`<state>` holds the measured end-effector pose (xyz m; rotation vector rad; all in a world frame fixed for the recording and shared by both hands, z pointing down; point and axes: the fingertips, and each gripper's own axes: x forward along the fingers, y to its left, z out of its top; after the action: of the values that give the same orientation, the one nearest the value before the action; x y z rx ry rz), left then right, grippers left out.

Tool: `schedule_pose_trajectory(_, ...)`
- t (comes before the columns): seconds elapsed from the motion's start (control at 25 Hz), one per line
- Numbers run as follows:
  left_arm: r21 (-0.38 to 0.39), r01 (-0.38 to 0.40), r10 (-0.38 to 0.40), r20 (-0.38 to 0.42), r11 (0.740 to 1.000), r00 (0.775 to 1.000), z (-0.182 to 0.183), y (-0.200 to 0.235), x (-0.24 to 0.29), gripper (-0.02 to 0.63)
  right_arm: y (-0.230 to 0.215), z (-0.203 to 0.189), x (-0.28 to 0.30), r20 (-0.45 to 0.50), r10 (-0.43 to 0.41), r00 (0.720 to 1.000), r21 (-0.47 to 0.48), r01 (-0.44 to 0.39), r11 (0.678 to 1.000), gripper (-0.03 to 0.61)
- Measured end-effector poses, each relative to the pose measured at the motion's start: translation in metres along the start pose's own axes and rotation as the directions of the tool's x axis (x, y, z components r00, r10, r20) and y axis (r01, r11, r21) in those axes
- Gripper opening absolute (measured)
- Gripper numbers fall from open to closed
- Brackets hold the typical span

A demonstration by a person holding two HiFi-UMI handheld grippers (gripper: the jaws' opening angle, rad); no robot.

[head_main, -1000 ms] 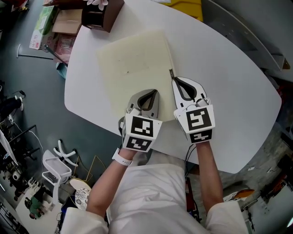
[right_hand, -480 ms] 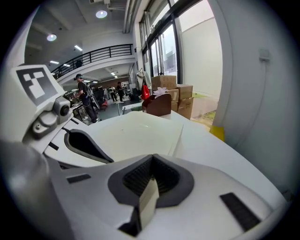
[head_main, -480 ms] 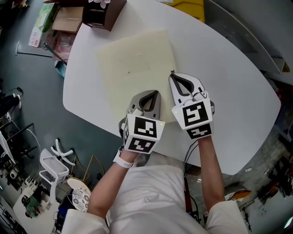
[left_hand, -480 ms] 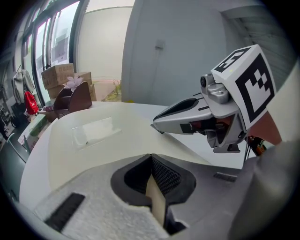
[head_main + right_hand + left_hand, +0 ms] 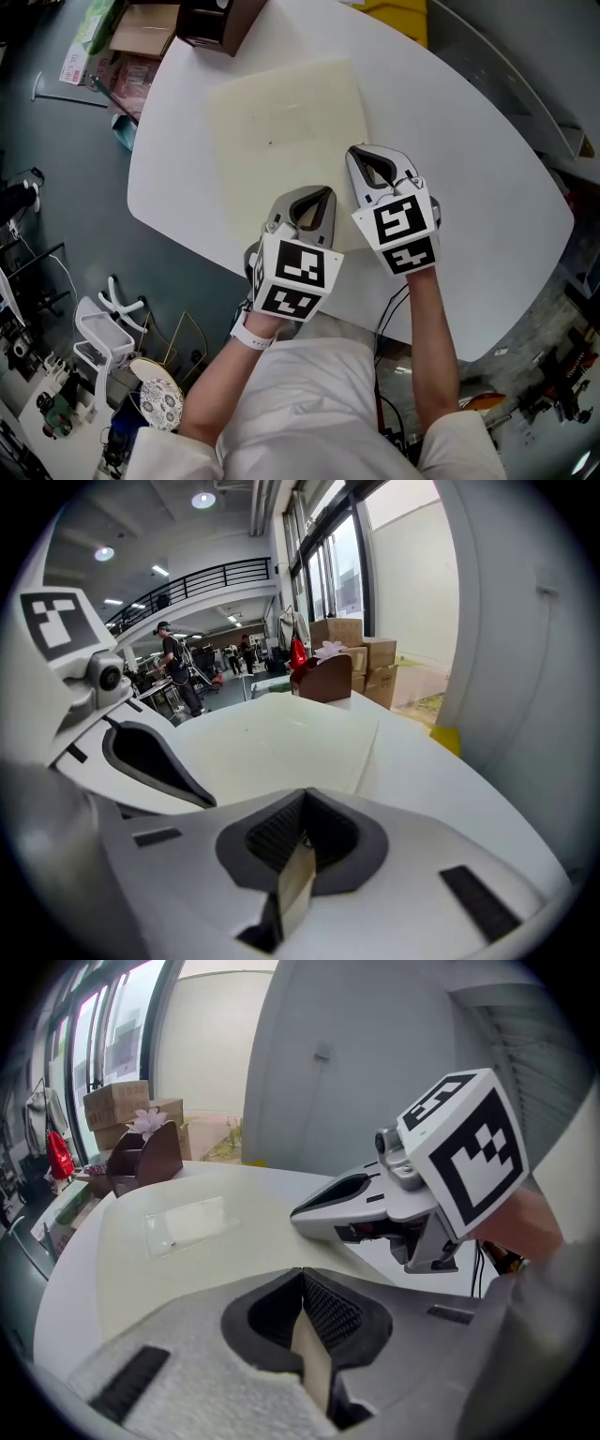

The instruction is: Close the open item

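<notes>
On the white rounded table (image 5: 469, 169) a cream, flat, rectangular pouch (image 5: 281, 122) lies spread out, its long right edge running away from the person and its near edge just in front of both hands. Its top face is smooth and plain apart from a clear rectangular pocket (image 5: 185, 1223) set into it towards the far side. A dark brown box (image 5: 220, 21) stands beyond the pouch at the table's far corner, well apart from it. The left gripper (image 5: 322, 190) points steeply down onto the near part of the pouch with its jaws pressed together, tips meeting. A cream strip of the pouch's own colour shows in the hollow behind the tips, and the views do not settle whether that is pinched material or the surface below. The right gripper (image 5: 356, 150) sits just beside the left one at the pouch's right edge, its jaws likewise closed tight, with a thin tan strip between the pads. What that strip belongs to cannot be made out.
</notes>
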<state>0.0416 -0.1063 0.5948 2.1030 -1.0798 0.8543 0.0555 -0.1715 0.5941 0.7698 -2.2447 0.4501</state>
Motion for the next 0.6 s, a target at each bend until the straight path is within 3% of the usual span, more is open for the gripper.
schedule_pose_trajectory(0.28, -0.013, 0.011, -0.011, 0.0, 1.0, 1.0, -0.004, -0.005, -0.012, 0.026, 0.002, 0.001, -0.002, -0.005, 0.006, 1.0, -0.028, -0.007, 1.0, 0.012)
schedule_pose_trajectory(0.6, -0.017, 0.014, -0.014, 0.02, 1.0, 1.0, -0.007, -0.006, -0.024, 0.026, 0.012, 0.005, -0.024, 0.1, -0.011, 0.995, -0.018, 0.013, 1.0, 0.012)
